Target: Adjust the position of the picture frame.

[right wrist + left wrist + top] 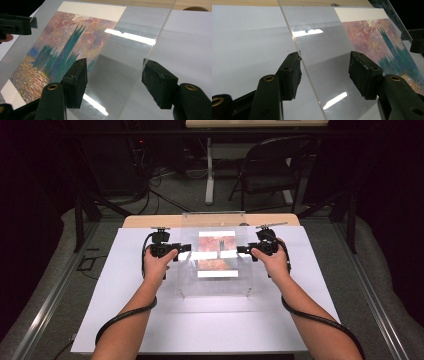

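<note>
1. At the middle of the white table (125, 320), a clear acrylic cover shaped like a low box (215, 287) was seen standing over a colourful printed painting with a white border (216, 252).
2. The left gripper (184, 248) and the right gripper (243, 249) were placed at opposite sides of the cover, level with each other. This was probably done so that the cover could be lifted evenly, without tilting.
3. In the left gripper view, the jaws were held apart, and the left edge of the clear sheet (312, 82) was seen between them. Neither pad (293, 75) was seen pressing on it.
4. In the right gripper view, the jaws were also spread, with the right edge of the sheet (150, 52) between them, nearer to the outer pad (160, 82). Nothing was gripped yet.
5. The painting was lying flat under the cover, between the two grippers and apart from all the pads.
</note>
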Motion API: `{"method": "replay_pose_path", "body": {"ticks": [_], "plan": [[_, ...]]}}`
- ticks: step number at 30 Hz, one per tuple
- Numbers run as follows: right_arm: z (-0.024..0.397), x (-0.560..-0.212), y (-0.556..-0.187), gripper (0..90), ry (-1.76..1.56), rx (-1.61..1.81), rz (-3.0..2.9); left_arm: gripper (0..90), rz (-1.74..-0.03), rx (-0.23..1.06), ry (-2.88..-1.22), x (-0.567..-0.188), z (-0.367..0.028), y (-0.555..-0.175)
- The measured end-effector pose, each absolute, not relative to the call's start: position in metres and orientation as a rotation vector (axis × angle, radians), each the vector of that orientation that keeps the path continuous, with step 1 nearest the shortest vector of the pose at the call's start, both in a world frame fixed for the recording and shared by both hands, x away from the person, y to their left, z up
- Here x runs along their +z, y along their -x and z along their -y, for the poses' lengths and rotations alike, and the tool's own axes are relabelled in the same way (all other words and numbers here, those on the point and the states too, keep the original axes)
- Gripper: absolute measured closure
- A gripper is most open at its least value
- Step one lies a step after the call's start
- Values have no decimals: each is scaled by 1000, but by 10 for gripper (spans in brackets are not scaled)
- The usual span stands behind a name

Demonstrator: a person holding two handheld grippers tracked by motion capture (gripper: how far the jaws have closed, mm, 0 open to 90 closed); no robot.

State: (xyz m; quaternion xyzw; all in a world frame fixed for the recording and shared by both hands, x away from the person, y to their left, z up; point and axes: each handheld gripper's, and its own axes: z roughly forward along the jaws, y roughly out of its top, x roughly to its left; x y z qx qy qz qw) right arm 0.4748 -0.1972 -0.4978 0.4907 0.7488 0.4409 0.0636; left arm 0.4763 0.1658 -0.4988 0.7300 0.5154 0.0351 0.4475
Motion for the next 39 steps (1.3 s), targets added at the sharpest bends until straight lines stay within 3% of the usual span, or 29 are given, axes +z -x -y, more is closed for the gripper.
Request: {"method": "replay_pose_path", "body": {"ticks": [39], "plan": [[202,-465,-437,489,-1311,1337,-2235,560,-1166,168,-1786,-468,-176,-439]]}}
